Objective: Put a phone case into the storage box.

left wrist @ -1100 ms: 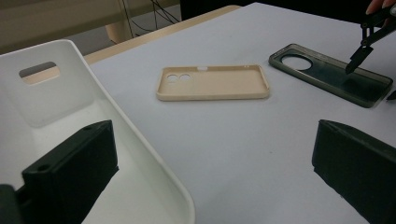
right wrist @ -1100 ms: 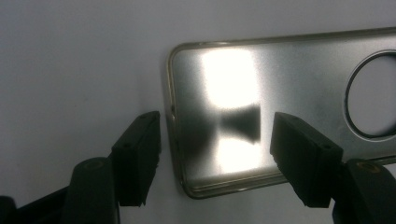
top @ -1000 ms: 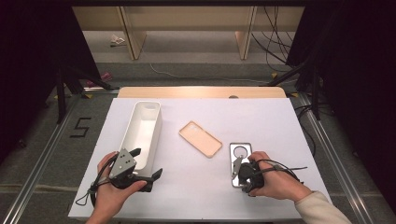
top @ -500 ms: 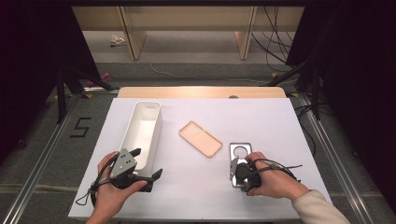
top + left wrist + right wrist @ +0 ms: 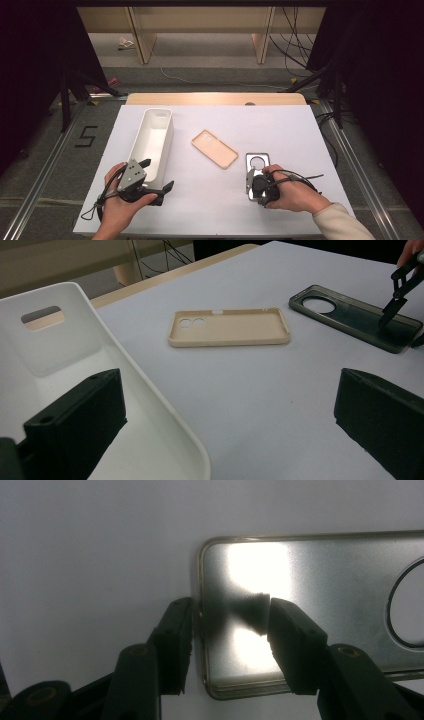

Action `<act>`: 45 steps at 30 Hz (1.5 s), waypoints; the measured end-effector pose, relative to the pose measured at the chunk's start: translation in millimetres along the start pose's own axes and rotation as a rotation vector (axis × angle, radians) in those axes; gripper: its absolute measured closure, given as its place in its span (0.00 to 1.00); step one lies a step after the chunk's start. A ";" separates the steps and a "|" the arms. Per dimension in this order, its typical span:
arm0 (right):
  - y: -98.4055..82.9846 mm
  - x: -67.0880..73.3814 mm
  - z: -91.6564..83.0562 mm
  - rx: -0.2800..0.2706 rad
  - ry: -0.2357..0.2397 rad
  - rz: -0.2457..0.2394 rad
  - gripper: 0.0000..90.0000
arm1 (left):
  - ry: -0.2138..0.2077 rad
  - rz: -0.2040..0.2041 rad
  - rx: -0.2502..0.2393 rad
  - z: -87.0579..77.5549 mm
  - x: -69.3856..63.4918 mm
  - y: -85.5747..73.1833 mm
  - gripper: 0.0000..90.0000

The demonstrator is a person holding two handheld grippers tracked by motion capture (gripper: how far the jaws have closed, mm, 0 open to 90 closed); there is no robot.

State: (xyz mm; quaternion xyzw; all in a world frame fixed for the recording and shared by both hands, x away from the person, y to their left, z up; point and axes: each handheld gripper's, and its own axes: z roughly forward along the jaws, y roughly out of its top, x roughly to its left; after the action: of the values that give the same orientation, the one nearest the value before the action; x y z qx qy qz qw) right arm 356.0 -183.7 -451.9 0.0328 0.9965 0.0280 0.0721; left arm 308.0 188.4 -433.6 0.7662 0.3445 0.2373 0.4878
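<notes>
On the white table (image 5: 300, 130), the dark phone case (image 5: 310, 605) edge is straddled by the right gripper (image 5: 227, 625), whose half-open jaws have just been closing, its far end cut off at right.

White worktop (image 5: 300, 130) with a wooden far edge, carrying three things: long white bin (image 5: 152, 142) at left, beige phone case (image 5: 214, 148) lying open side up at centre, dark translucent phone case (image 5: 256, 167) flat at right, all well apart.
</notes>
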 end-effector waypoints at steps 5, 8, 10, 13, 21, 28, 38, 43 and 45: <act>-2.2 -1.3 -2.0 0.020 -0.004 0.004 0.60 | -0.001 -0.001 -0.001 0.3 0.0 -0.1 0.00; -2.1 -1.0 -0.7 0.005 0.000 0.005 0.61 | -0.002 -0.003 0.000 0.2 -0.3 -0.2 0.00; -1.2 0.2 0.3 -0.003 0.006 0.005 0.63 | -0.001 -0.001 0.000 0.1 0.0 0.0 0.00; -0.3 -0.2 -0.6 0.006 0.009 -0.006 0.66 | -0.001 -0.001 0.000 0.1 0.0 -0.1 0.00; 1.1 1.4 -1.2 0.020 0.033 -0.011 0.75 | -0.002 -0.001 -0.001 0.1 -0.1 -0.1 0.00; 1.9 2.6 -1.6 0.026 0.046 -0.032 0.84 | -0.003 -0.001 -0.001 0.0 -0.2 -0.1 0.00; 1.8 4.4 -1.7 0.023 0.061 -0.031 0.91 | -0.004 -0.001 -0.002 0.0 -0.3 -0.1 0.00; 2.0 4.5 -2.3 0.028 0.071 -0.032 0.94 | -0.004 -0.001 -0.001 0.2 -0.4 -0.2 0.00; 2.1 4.5 -2.1 0.025 0.072 -0.034 0.95 | -0.004 0.000 -0.001 0.2 -0.4 -0.2 0.00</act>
State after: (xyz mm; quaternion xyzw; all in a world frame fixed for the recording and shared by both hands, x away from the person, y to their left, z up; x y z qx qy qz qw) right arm 351.4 -181.4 -450.3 0.0157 0.9991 0.0156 0.0361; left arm 307.7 188.0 -433.8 0.7663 0.3435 0.2360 0.4889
